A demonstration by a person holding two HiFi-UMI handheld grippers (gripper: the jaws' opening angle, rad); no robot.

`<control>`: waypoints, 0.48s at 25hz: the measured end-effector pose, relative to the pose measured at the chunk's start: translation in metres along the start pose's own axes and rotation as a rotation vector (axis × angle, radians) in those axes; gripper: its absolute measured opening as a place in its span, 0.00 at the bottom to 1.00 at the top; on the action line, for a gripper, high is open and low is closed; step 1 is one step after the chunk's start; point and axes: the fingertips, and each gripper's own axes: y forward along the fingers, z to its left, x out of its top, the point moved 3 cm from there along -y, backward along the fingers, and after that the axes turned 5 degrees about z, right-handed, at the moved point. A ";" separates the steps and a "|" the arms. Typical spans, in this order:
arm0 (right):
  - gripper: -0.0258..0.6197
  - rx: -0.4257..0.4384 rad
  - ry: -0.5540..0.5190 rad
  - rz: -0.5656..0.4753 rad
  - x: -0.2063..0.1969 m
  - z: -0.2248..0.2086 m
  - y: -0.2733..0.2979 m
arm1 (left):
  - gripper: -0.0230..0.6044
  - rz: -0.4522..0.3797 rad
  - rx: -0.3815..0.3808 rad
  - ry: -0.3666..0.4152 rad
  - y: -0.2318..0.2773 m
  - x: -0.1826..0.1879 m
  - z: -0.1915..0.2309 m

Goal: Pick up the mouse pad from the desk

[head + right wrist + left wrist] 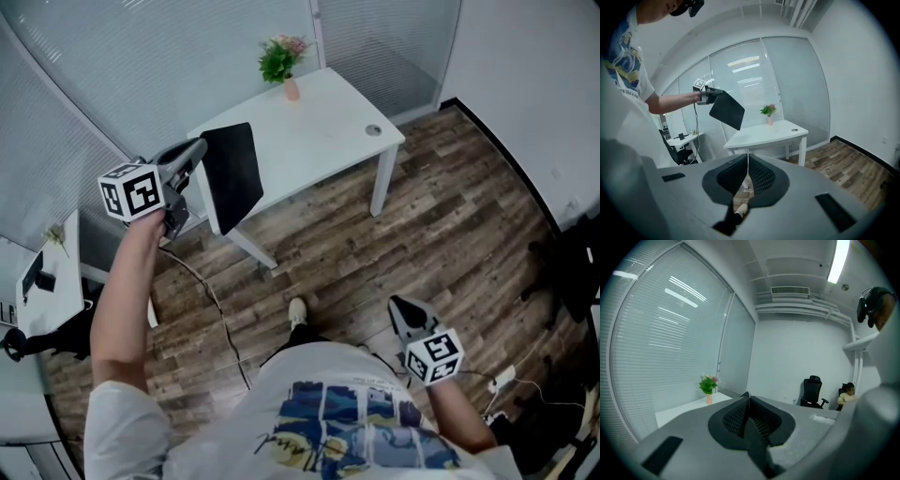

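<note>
The black mouse pad [232, 176] hangs in the air, tilted, off the near left corner of the white desk [319, 112]. My left gripper [199, 148] is shut on the pad's upper left edge. From the right gripper view the pad [726, 110] shows as a dark sheet held out by the left gripper [711, 93] above the desk [768, 132]. In the left gripper view the jaws [748, 398] are pressed together and only a thin dark edge shows between them. My right gripper [397, 306] hangs low at the right over the floor, shut, holding nothing; its jaws [748, 157] meet.
A potted plant [279, 61] stands at the desk's far edge, and a round cable hole [373, 130] sits near its right corner. A second small desk [52, 281] is at the far left. An office chair [813, 391] and a seated person [847, 395] are by the far wall. Cables [216, 309] lie on the wood floor.
</note>
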 end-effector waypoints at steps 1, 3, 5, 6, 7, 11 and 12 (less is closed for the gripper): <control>0.05 0.003 -0.002 0.000 -0.001 0.001 -0.002 | 0.05 -0.001 -0.005 0.010 -0.005 0.004 -0.007; 0.05 0.008 -0.005 0.000 -0.003 0.002 -0.006 | 0.05 -0.003 -0.014 0.029 -0.014 0.010 -0.021; 0.05 0.012 -0.008 0.002 -0.004 0.003 -0.009 | 0.05 -0.002 -0.026 0.044 -0.021 0.015 -0.033; 0.05 0.014 -0.009 0.001 -0.005 0.003 -0.010 | 0.05 -0.001 -0.031 0.050 -0.024 0.017 -0.038; 0.05 0.016 -0.011 -0.002 -0.005 0.004 -0.011 | 0.05 -0.001 -0.036 0.056 -0.027 0.019 -0.043; 0.05 0.020 -0.021 -0.003 -0.007 0.008 -0.014 | 0.05 -0.018 -0.056 0.069 -0.041 0.026 -0.062; 0.05 0.022 -0.024 0.001 -0.009 0.008 -0.014 | 0.05 -0.022 -0.061 0.073 -0.044 0.027 -0.067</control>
